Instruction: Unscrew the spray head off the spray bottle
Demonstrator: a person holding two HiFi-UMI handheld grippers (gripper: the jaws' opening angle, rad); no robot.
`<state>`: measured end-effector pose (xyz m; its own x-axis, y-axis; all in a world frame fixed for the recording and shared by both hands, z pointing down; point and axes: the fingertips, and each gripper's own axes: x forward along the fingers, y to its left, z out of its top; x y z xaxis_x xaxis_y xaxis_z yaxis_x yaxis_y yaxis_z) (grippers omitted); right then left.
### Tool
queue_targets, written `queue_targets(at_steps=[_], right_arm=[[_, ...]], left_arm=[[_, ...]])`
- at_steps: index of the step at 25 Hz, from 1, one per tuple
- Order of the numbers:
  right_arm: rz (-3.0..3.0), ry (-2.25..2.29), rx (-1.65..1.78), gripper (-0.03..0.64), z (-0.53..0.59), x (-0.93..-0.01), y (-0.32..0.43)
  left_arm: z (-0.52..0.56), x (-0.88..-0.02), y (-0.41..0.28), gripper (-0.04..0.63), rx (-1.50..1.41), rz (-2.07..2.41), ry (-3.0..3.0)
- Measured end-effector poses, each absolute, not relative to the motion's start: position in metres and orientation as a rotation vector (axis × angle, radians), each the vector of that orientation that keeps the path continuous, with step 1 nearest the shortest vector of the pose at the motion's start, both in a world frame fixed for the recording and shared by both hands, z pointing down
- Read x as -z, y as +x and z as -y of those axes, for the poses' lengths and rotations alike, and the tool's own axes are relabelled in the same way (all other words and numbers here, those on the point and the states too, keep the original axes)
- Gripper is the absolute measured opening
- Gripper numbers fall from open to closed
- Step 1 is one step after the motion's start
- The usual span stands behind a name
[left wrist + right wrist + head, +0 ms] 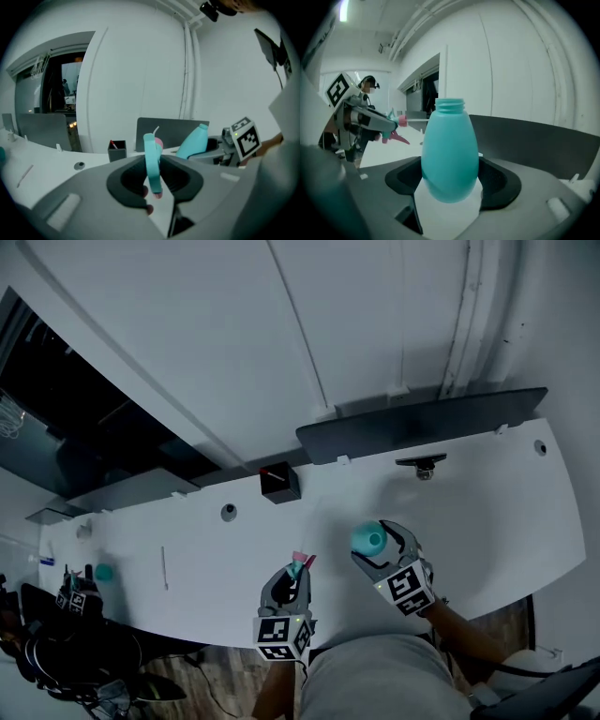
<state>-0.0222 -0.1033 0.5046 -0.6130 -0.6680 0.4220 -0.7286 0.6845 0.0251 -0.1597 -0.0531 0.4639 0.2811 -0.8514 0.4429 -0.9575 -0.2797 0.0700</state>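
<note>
Right gripper view showed the bottle (450, 154), neck bare, clamped in the right gripper's (377, 546) jaws. The left gripper's (295, 576) jaws pinched the spray head (152, 161), at the bottle's nine o'clock, both above the bench (487, 512). Unscrewing looked done; perhaps only setting down remained.

A long white table (487, 521) curves across the middle of the frame. Near its centre stands a small black box (279, 482), with a round grommet (229, 512) just to its left. Toward the left end lie a thin white stick (163, 567) and a small teal thing (103, 572). A dark panel (422, 423) lines the upper right edge.
</note>
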Motion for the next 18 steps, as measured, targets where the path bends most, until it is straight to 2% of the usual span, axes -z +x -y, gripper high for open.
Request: queue_targets(at_steps=[5, 9, 18], right_arm=[[2.589, 1.088, -0.273, 0.373, 0.088, -0.482, -0.024], [2.669, 1.031, -0.356, 0.373, 0.06, -0.474, -0.024], [2.709, 1.062, -0.316, 0.373, 0.033, -0.468, -0.026]], left_arm=[[0.045, -0.465, -0.135, 0.083, -0.451, 1.662, 2.214], [0.019, -0.477, -0.14, 0.083, -0.475, 1.714, 2.096], [-0.008, -0.477, -0.146, 0.083, -0.452, 1.757, 2.069]])
